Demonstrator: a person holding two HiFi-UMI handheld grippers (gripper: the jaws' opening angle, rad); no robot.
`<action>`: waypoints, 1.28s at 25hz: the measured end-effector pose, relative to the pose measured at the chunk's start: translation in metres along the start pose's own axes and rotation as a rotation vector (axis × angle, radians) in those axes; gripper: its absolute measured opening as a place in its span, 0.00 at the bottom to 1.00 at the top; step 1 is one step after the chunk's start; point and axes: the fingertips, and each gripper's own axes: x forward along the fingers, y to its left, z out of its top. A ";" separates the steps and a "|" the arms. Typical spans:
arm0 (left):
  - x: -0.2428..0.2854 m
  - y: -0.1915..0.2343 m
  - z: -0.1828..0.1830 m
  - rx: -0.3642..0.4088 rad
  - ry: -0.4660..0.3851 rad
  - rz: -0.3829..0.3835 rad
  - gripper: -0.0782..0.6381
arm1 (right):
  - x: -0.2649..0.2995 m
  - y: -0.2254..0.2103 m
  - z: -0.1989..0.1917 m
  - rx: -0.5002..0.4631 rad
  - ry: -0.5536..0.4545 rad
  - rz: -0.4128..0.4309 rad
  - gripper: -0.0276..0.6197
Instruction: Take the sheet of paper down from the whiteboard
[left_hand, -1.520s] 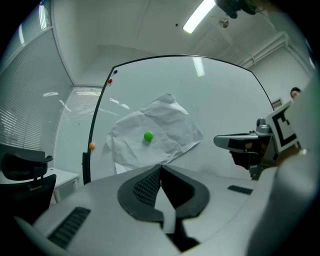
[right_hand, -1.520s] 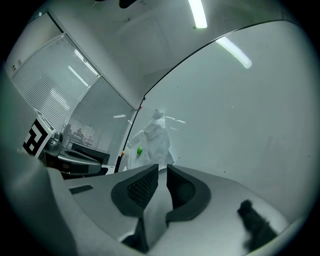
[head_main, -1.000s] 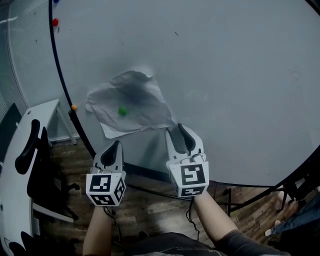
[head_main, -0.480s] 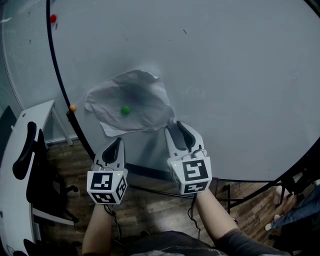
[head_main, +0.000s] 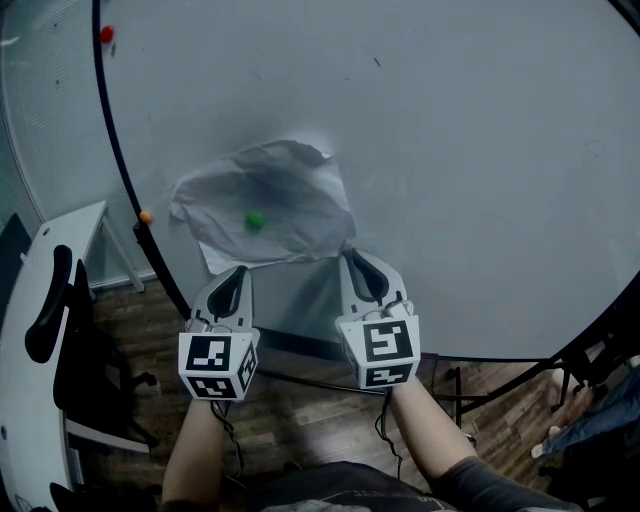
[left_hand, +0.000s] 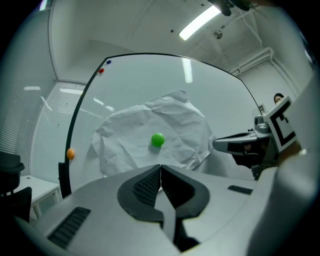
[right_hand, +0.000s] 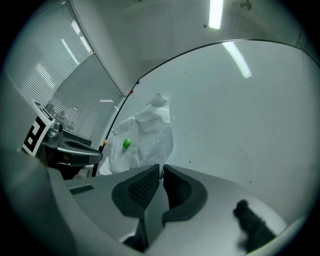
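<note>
A crumpled white sheet of paper (head_main: 290, 195) hangs on the whiteboard (head_main: 480, 150), pinned by a green magnet (head_main: 256, 220). My right gripper (head_main: 350, 256) is at the sheet's lower right corner. Its jaws have just been closing and now pinch that corner, as the right gripper view shows where the paper (right_hand: 147, 132) runs down into the right gripper (right_hand: 161, 170). My left gripper (head_main: 237, 272) is shut and empty, just below the sheet's bottom edge. In the left gripper view the left gripper (left_hand: 160, 167) points at the paper (left_hand: 135, 135) under the green magnet (left_hand: 157, 139).
An orange magnet (head_main: 146, 215) sits on the board's black left frame and a red magnet (head_main: 106, 34) higher up. A white desk (head_main: 30, 300) with a black chair (head_main: 60, 330) stands at the left. The board's stand legs (head_main: 480, 395) and a person's legs (head_main: 600, 430) are at the lower right.
The right jaws, wide apart before, have closed at the paper's lower right corner. The left gripper has edged slightly up toward the sheet's bottom edge.
</note>
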 end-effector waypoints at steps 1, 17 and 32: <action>0.001 0.001 0.002 0.004 -0.005 0.000 0.13 | 0.000 0.000 0.001 0.002 -0.003 0.000 0.10; 0.024 0.000 0.038 0.053 -0.149 -0.033 0.33 | 0.003 -0.003 -0.002 0.041 -0.009 0.014 0.08; 0.050 0.003 0.055 0.106 -0.169 0.039 0.41 | 0.005 -0.006 -0.004 0.047 -0.005 0.016 0.08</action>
